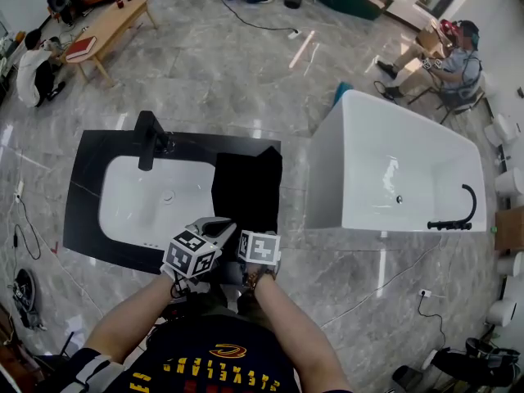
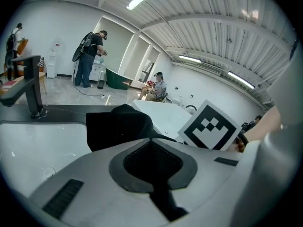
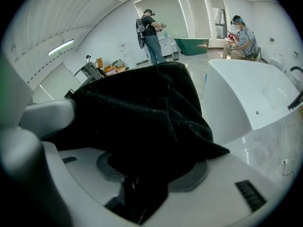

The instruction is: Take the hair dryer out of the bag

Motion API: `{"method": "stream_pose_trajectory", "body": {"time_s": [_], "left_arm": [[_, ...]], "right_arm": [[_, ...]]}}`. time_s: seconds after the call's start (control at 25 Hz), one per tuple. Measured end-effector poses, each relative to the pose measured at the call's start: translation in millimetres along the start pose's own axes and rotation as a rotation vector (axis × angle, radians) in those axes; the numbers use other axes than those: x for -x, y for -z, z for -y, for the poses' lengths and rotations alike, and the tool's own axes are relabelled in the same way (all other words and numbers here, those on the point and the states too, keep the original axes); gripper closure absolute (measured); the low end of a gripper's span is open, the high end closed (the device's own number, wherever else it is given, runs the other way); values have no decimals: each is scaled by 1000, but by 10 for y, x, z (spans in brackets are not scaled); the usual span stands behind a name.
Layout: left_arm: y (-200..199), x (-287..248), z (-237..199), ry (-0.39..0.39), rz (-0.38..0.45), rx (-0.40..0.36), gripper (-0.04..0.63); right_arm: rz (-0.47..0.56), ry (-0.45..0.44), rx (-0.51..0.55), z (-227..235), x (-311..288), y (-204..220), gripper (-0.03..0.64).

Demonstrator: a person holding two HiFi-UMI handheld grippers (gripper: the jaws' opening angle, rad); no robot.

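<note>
**Both claws at the near edge of the bag: hazards before extraction**

The right claw [image 3: 140, 193] is clamped on a fold of the black bag [image 3: 142, 108], and the cloth rises in a heap directly ahead of it. The left claw [image 2: 158, 186] has its jaws drawn together. Only a dark seam shows between them, with no cloth plainly caught, and the bag lies just beyond its tips. The hair dryer appears in no view and is judged to be inside the bag, ahead of both claws. The bag rests on the dark tabletop [image 1: 90, 166], with the white basin [image 1: 139, 207] on the far side of the left claw from the right one.

Probable failures:

- **Dragging.** The right claw's hold is at the bag's near margin, so a pull toward the person would likely draw the whole bag off the tabletop edge rather than open it.
- **Slipping.** The claw holds only soft, loose cloth, which the weight inside could pull free.
- **Spilling.** If the bag is lifted with its mouth low, the dryer could drop out toward the basin or the floor.
- **Blocked entry.** The left claw must part its jaws before it can reach in. Pushed in as it is, it would only bunch the cloth.
</note>
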State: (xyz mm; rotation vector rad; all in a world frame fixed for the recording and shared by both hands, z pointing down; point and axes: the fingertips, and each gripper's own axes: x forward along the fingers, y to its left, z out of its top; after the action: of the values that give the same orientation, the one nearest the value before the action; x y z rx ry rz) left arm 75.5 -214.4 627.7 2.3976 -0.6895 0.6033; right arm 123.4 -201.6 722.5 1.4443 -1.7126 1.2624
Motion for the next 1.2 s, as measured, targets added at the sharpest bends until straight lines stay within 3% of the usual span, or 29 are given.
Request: {"method": "stream_pose_trajectory", "body": {"time_s": [0.84, 1.2], "left_arm": [[-35, -30, 74, -13, 4, -27, 583], [68, -28, -20, -31, -33, -38, 583]], "right_arm": [[-111, -86, 117, -165, 603, 883, 419], [-153, -156, 159, -67, 887, 1245, 420]]}}
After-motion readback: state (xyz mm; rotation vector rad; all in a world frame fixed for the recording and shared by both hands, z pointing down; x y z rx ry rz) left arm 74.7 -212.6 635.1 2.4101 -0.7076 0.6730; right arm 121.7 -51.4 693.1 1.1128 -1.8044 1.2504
